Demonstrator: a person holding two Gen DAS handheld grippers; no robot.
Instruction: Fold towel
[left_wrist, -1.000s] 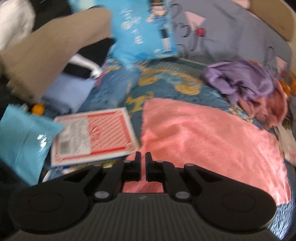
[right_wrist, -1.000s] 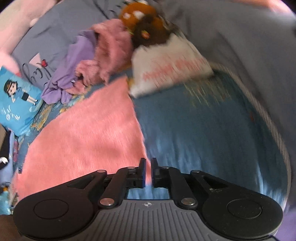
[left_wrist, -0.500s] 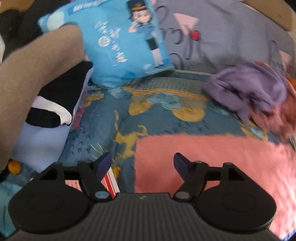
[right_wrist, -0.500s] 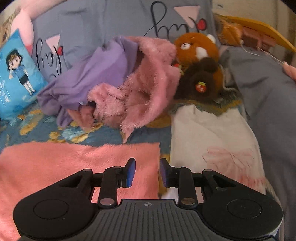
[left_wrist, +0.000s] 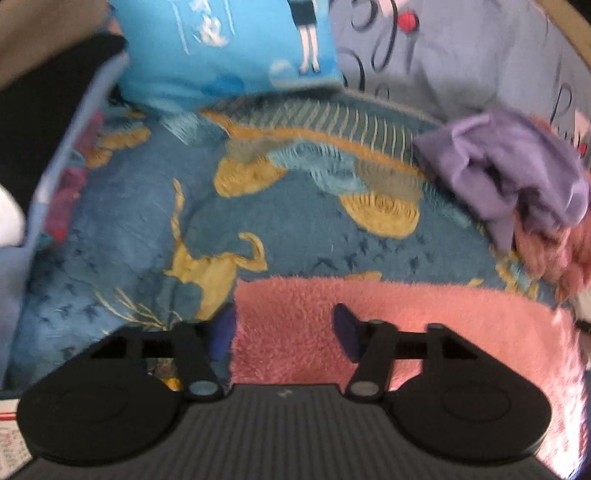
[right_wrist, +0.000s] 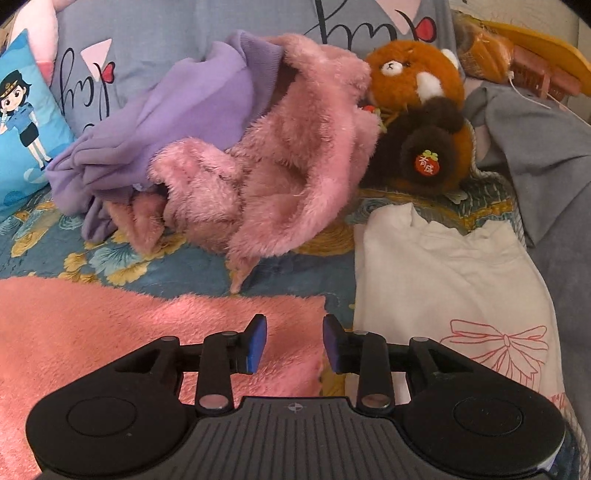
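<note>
Blue patterned bedding (left_wrist: 303, 236) lay under the pink towel (right_wrist: 110, 332); left gripper (left_wrist: 282, 328) and right gripper (right_wrist: 293, 343) both gaped wide, empty, over its far corners.

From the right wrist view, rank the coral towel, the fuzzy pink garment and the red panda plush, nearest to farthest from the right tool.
1. Coral towel: its corner lies under the open right tool.
2. Fuzzy pink garment: heaped ahead, centre.
3. Red panda plush: far back, right.

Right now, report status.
Left gripper open, right gripper open, over far corners of fluffy pink towel. Towel flat, unfolded. White shirt beside right corner.
</note>
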